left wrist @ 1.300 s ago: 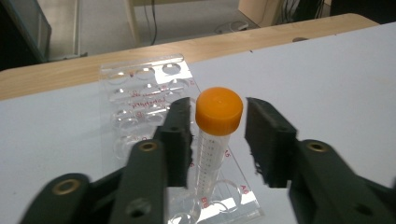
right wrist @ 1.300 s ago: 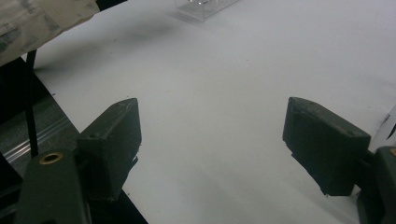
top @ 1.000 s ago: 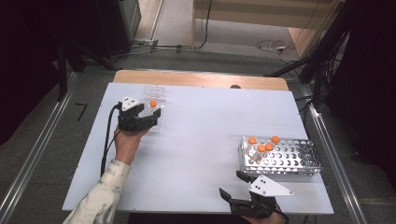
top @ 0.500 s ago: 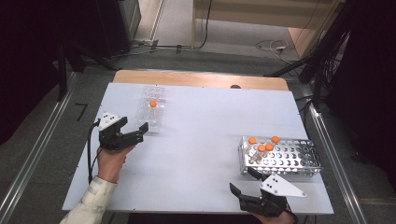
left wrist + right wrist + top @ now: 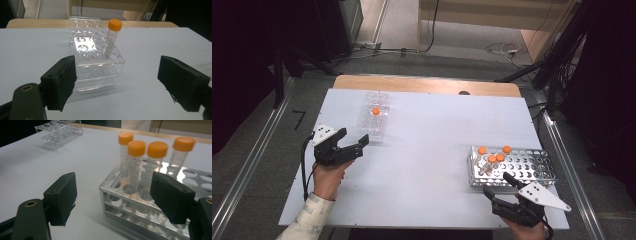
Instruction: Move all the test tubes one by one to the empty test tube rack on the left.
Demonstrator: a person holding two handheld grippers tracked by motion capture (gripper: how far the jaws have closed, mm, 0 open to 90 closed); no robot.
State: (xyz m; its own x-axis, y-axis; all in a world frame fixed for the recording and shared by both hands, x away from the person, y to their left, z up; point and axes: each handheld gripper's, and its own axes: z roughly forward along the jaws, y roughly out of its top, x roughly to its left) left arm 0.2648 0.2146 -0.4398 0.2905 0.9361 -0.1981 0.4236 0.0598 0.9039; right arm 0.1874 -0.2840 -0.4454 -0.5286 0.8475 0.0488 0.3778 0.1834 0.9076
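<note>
While both tongs (image 5: 357, 146) (image 5: 498, 187) gape empty: one tube (image 5: 111, 38) in clear rack (image 5: 96, 68), four in metal rack (image 5: 140, 200).

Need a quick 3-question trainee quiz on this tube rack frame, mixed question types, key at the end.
1. How many orange-capped tubes stand in the metal rack?
2. True or false: the left claw is shut on the tube in the clear rack.
3. Which claw is nearer the metal rack? A) left claw B) right claw

Key
1. Four, grouped at the rack's left end in the high view.
2. False. Its jaws stand open with nothing between them, short of the clear rack; the tube stands alone in a corner hole.
3. B. It sits open just in front of the metal rack.
</note>
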